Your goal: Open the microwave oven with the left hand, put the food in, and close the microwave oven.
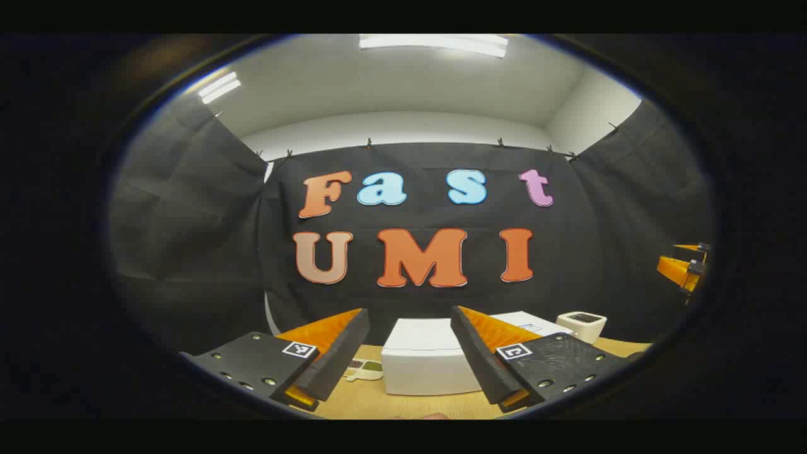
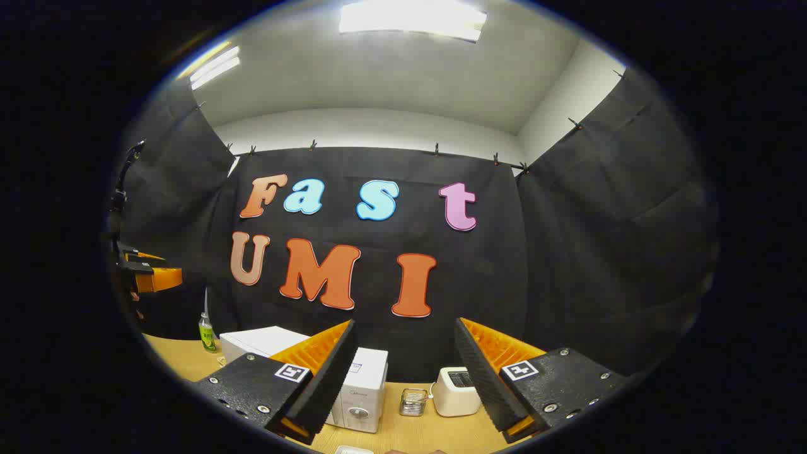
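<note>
In the right gripper view a small white microwave with a round dial stands on the wooden table, its door closed. My right gripper hangs open above and before it, holding nothing. In the left gripper view my left gripper is open and empty too. A flat pale dish with coloured food pieces lies on the table between its fingers, left of a plain white box. The right gripper shows at the far right edge, and the left gripper at the far left.
A white toaster stands right of the microwave, with a small clear container between them. The white box sits left of the microwave, and a green bottle stands farther left. Black cloth walls close in the back and sides.
</note>
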